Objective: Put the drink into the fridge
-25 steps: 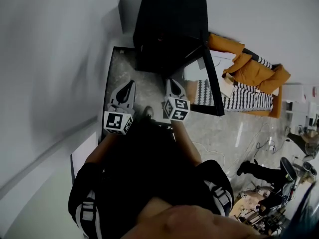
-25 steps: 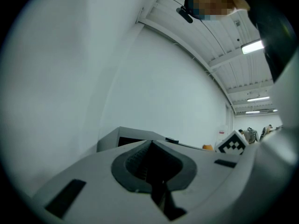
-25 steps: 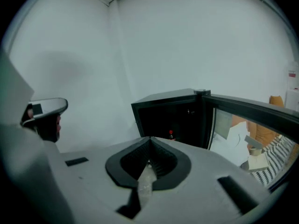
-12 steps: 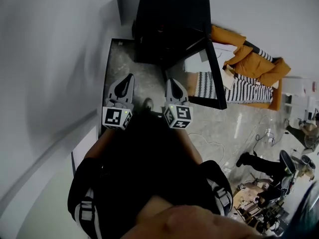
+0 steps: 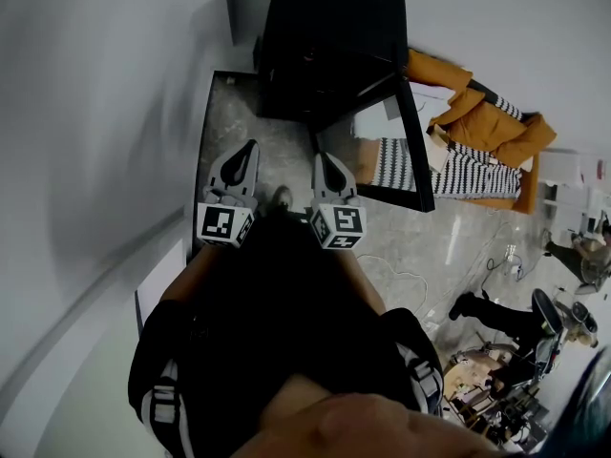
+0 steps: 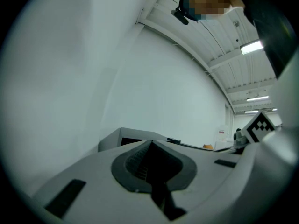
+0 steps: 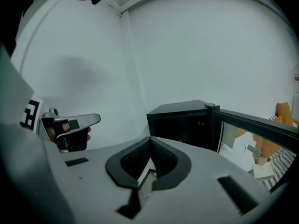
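A black mini fridge (image 5: 329, 46) stands on the floor against the wall. Its glass door (image 5: 412, 151) is swung open to the right. In the right gripper view the fridge (image 7: 184, 122) shows a dark inside with a small red spot that I cannot identify, and the door (image 7: 254, 125) juts out at the right. No drink shows clearly in any view. My left gripper (image 5: 250, 147) and right gripper (image 5: 323, 158) hang side by side just in front of the fridge. Both are shut with nothing in them, as the left gripper (image 6: 150, 142) and right gripper (image 7: 150, 138) show in their own views.
A grey wall runs along the left. An orange and striped heap of cloth (image 5: 477, 146) lies right of the door. A thin cable (image 5: 401, 280) curls on the marbled floor, and a person (image 5: 496, 327) with gear is at the lower right.
The right gripper has drawn back a little from the fridge's opening. The left gripper has kept its place. Both stay shut.
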The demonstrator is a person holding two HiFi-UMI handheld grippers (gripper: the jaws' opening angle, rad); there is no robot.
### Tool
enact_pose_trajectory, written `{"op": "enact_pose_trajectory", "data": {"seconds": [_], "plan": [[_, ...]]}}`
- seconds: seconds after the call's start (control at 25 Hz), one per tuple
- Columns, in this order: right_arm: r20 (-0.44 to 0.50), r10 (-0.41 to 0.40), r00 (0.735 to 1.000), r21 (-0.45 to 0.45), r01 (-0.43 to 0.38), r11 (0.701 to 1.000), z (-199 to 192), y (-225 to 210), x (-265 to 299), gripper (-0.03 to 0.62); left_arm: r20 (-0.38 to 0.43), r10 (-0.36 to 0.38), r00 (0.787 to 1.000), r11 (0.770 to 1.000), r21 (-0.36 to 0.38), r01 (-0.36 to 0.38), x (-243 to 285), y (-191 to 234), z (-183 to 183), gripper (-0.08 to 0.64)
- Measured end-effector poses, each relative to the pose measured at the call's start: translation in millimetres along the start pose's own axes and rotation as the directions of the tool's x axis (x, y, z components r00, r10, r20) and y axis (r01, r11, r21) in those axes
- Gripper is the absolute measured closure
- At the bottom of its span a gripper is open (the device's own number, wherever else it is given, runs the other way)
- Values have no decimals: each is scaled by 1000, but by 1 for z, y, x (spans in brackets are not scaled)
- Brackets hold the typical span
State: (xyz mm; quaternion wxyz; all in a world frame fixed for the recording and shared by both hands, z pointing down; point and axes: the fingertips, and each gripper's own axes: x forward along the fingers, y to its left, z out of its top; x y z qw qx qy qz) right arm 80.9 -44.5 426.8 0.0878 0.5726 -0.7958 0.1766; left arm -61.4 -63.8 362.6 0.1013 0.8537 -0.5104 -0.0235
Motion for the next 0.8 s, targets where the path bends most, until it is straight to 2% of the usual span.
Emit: {"op": "enact_pose_trajectory", "data": {"seconds": [0.8], "plan": [[-11,6,1000,-1,-6,1000,-6,4,0,592,-7,-1,1000,1000,-3,1,-4,-1,-2,555]]}}
